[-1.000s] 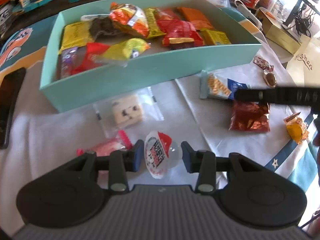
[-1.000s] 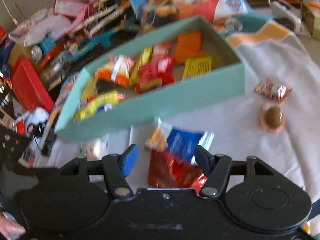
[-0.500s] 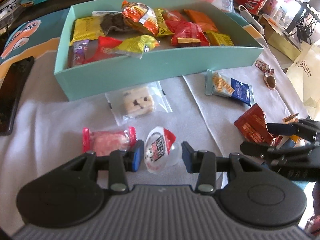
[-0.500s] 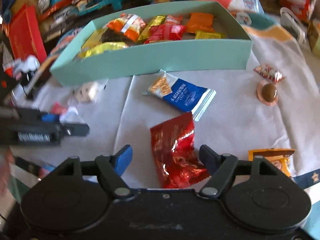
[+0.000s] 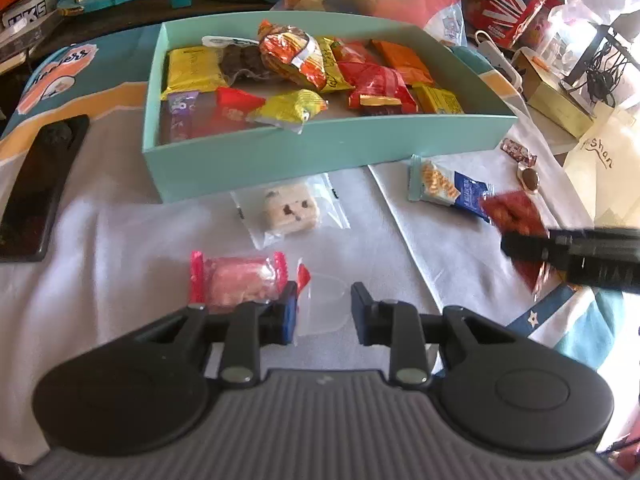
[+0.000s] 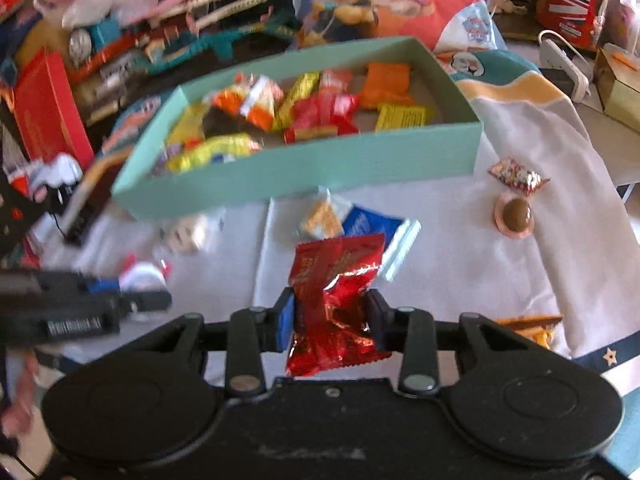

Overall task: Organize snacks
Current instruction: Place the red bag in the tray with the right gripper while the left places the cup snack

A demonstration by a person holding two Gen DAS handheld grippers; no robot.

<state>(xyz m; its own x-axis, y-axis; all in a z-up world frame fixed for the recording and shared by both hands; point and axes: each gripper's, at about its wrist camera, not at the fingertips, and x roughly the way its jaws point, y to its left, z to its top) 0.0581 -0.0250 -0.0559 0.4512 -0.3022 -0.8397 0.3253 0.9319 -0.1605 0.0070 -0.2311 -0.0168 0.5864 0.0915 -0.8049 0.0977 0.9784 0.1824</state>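
Your right gripper (image 6: 329,322) has its fingers (image 6: 285,319) clenched on the red foil snack packet (image 6: 336,296), which is crumpled between them and lifted off the counter (image 6: 460,264), in front of the teal box (image 6: 304,168) of snacks. Your left gripper (image 5: 324,307) has its fingers (image 5: 289,312) spread apart around a clear jelly cup (image 5: 322,304) lying on the counter; whether they touch it is unclear. A pink wrapped candy (image 5: 238,280) lies just beside the left finger.

Red foil packet (image 6: 336,300) (crumpled) upright; box (image 6: 300,168) full.
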